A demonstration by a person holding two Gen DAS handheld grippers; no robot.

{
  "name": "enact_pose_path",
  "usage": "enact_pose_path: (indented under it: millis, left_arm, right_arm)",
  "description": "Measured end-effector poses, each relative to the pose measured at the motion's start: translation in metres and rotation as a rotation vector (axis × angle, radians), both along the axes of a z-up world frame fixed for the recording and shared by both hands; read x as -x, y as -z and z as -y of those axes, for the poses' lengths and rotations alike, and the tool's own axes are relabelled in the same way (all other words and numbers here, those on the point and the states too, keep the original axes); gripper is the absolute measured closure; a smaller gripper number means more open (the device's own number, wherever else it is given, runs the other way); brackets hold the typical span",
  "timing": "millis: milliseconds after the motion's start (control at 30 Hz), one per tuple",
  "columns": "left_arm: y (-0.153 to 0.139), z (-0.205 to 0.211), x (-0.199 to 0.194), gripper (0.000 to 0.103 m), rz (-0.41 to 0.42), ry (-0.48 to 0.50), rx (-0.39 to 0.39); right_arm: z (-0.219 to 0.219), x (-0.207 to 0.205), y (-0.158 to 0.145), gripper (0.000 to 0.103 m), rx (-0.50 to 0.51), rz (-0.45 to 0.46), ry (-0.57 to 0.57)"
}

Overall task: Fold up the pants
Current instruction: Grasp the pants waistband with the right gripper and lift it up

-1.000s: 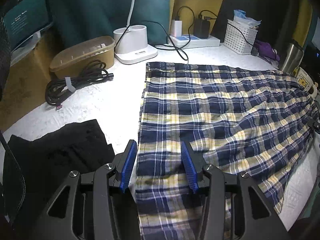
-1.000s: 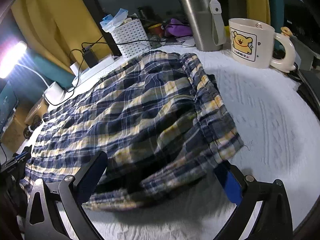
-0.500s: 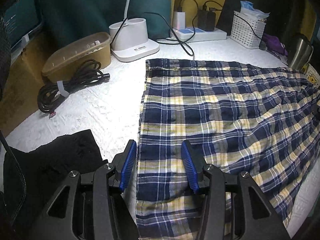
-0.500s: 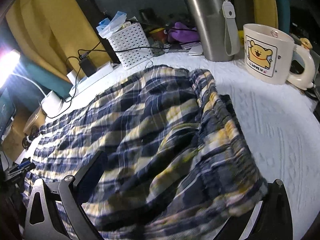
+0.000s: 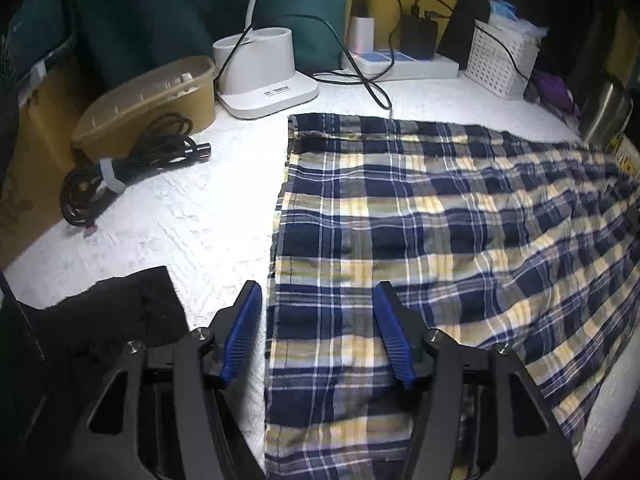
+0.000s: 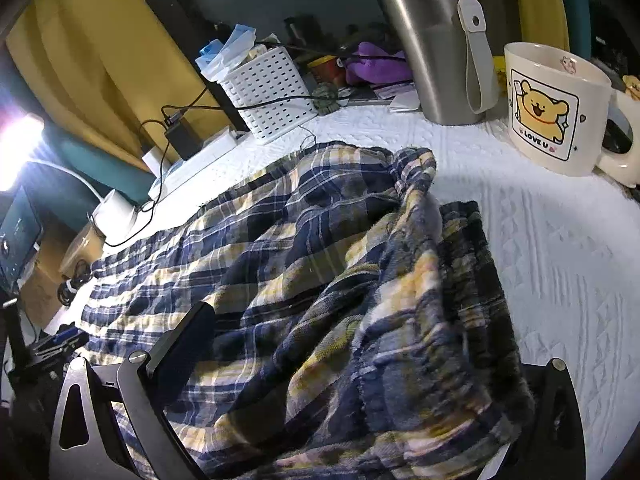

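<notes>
Navy, yellow and white plaid pants (image 5: pixel 440 220) lie spread across the white table cover (image 5: pixel 180 220). My left gripper (image 5: pixel 318 292) hovers over the left hem edge. Its jaws are opening, and flat cloth lies between the blue pads (image 5: pixel 244 320), which do not press on it. In the right wrist view the waistband end of the pants (image 6: pixel 280 240) is bunched up in a heap. My right gripper (image 6: pixel 320 324) stands wide open around that heap. Cloth drapes over and hides its right finger, while the left finger (image 6: pixel 188 340) shows.
A black cloth (image 5: pixel 100 320) lies at the near left, with a coiled cable (image 5: pixel 120 172) and a brown lidded box (image 5: pixel 148 96) behind it. A lamp base (image 5: pixel 260 76), power strip (image 5: pixel 408 66) and white basket (image 6: pixel 272 88) line the back. A steel tumbler (image 6: pixel 432 40) and bear mug (image 6: pixel 556 108) stand at the right.
The left jaws have widened and the gripper has slid a little along the hem. At the right, the waistband has piled up between the fingers and now covers the right one.
</notes>
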State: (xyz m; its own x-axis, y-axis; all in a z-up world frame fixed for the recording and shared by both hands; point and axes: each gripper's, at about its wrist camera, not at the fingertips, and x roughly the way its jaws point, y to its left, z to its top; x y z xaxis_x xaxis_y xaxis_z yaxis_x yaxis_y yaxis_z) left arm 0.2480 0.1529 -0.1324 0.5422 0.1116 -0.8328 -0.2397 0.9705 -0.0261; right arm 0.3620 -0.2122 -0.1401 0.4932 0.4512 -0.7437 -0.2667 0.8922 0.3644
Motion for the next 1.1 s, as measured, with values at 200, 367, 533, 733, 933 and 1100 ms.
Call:
enact_pose_path:
  millis: [200, 367, 533, 733, 933, 1100]
  left_arm:
    - [0.001, -0.002, -0.005, 0.044, 0.009, -0.016, -0.005]
    - [0.001, -0.001, -0.009, 0.044, -0.009, -0.015, -0.006]
    - [-0.005, 0.004, -0.011, 0.044, -0.048, 0.026, -0.046]
    - [-0.014, 0.000, 0.006, 0.044, -0.015, 0.042, -0.055]
    - [-0.016, -0.007, 0.022, 0.044, 0.012, 0.024, -0.022]
    - [-0.028, -0.002, 0.034, 0.044, 0.046, 0.029, -0.016]
  right_arm:
    - [0.016, 0.004, 0.002, 0.001, -0.123, -0.009, -0.012]
    - [0.020, 0.001, 0.006, 0.012, -0.264, -0.025, 0.038]
    - [0.003, -0.001, 0.012, 0.042, -0.318, -0.057, 0.012]
    - [0.023, -0.005, 0.021, 0.076, -0.424, -0.105, 0.090]
    - [0.027, -0.003, 0.017, 0.096, -0.472, -0.080, 0.085]
    - [0.041, 0.005, 0.006, 0.098, -0.457, -0.055, 0.078]
